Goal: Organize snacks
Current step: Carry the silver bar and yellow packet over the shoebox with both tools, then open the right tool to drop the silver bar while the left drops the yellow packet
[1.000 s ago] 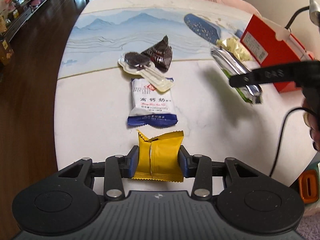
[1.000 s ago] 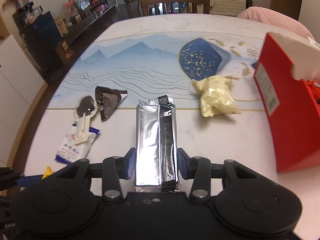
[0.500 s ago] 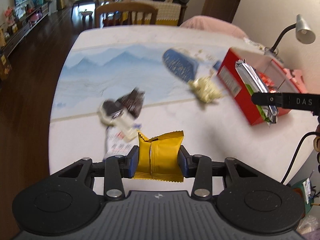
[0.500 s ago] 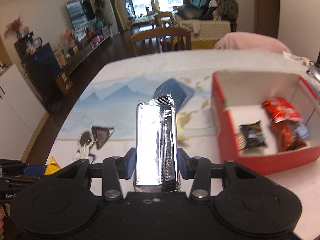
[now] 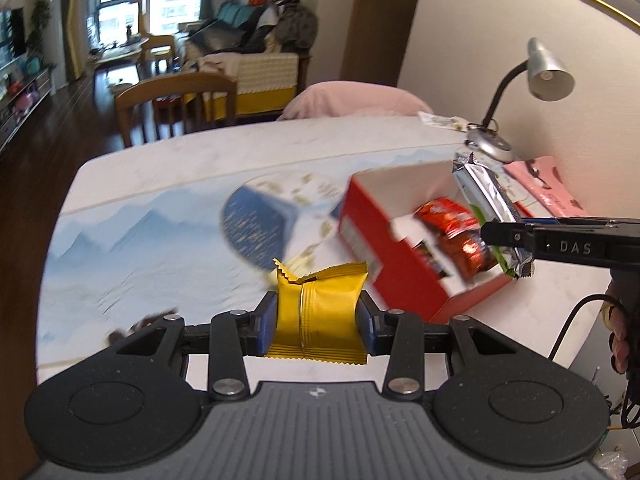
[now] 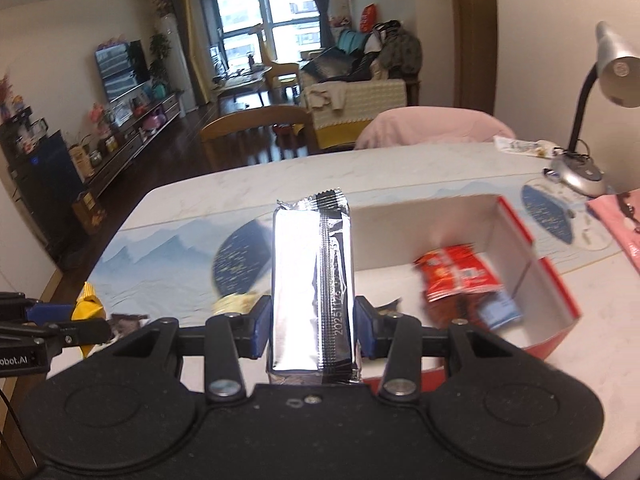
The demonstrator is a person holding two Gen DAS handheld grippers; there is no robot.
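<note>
Above the red box (image 6: 556,280), silver foil bar (image 6: 312,284) pinched in right fingers (image 6: 366,326), crinkled yellow packet (image 5: 318,312) pinched in left fingers (image 5: 266,326)

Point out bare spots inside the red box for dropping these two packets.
Inside the red cardboard box, the white floor along its left wall, behind the long silver foil packet, is bare. The right half is crowded: a red snack bag overlaps a small blue packet. The yellow crinkle-edged packet is outside.

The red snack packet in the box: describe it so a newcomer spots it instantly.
Find the open red box with white inside walls on the table, near the desk lamp. The red snack packet lies on its floor, the only bright red wrapper there, beside a small blue one.
</note>
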